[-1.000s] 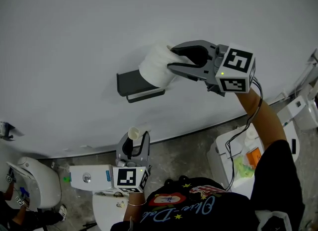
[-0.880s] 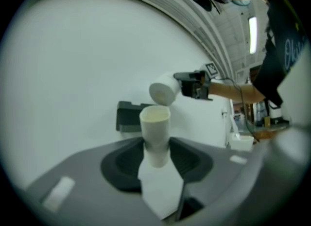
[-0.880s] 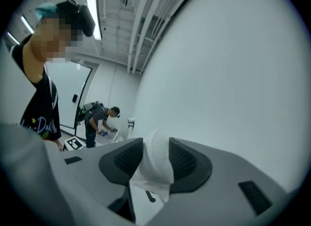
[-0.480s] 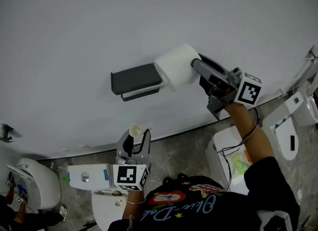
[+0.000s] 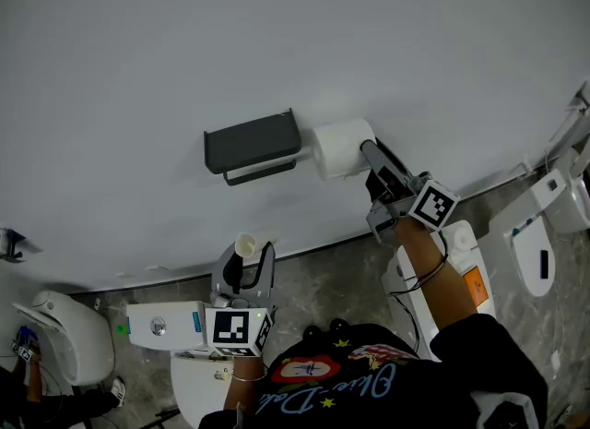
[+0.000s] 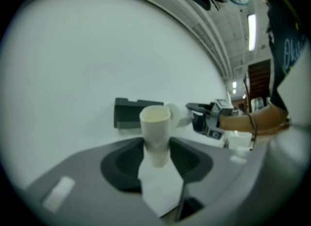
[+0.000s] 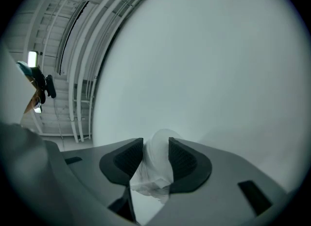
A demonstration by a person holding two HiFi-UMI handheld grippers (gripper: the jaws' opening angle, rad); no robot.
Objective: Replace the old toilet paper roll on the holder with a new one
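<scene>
Right claw (image 5: 367, 156) clamps the new roll (image 5: 339, 148) against the wall, just right of the dark holder (image 5: 251, 141), axis level and aimed at it. Left claw (image 5: 247, 268) pinches the empty core (image 5: 246, 246) upright, above the toilets (image 5: 461, 266).

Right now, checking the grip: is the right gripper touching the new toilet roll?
Touching: the right gripper view shows the right gripper pinching the toilet roll.
</scene>
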